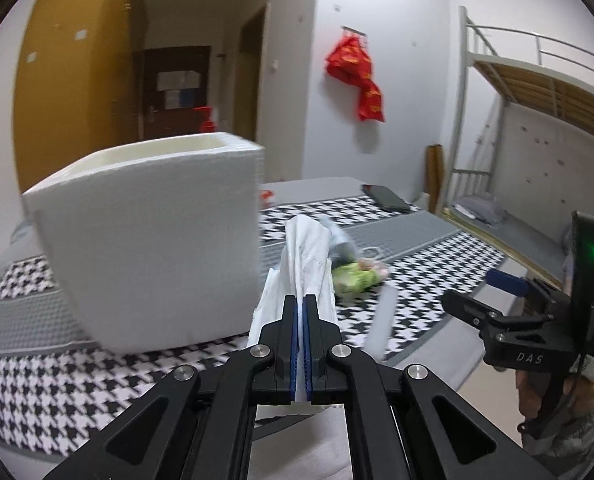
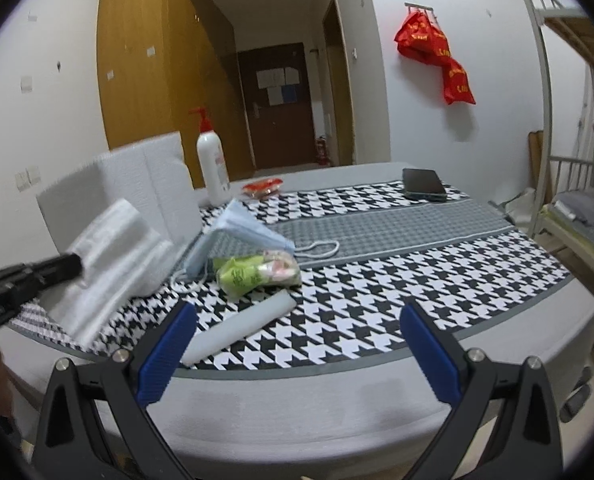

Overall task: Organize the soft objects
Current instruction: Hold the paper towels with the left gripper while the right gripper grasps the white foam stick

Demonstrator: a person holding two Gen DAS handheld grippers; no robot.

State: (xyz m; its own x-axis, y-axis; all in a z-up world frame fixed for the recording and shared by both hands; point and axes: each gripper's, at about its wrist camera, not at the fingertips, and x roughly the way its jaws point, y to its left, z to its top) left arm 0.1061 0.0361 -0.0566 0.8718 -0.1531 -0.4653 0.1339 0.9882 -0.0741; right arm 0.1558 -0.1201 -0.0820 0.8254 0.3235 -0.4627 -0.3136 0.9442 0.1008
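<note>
Plenty of open houndstooth-patterned black-and-white table cover (image 2: pixel 377 280) ahead of the right gripper (image 2: pixel 297 344), blue pads spread wide around nothing. Left gripper (image 1: pixel 300 332) clamped tight on a white folded soft packet (image 1: pixel 305 264), just right of the white foam box (image 1: pixel 149 240); blue face mask (image 2: pixel 241 232) and green snack bag (image 2: pixel 253 272) farther back.

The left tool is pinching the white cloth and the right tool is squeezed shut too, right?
Not quite. The left tool is shut on the white cloth, as the left wrist view shows. But the right tool is open: in the right wrist view its blue pads stand wide apart with nothing between them, above the edge of the checked bed cover.
</note>
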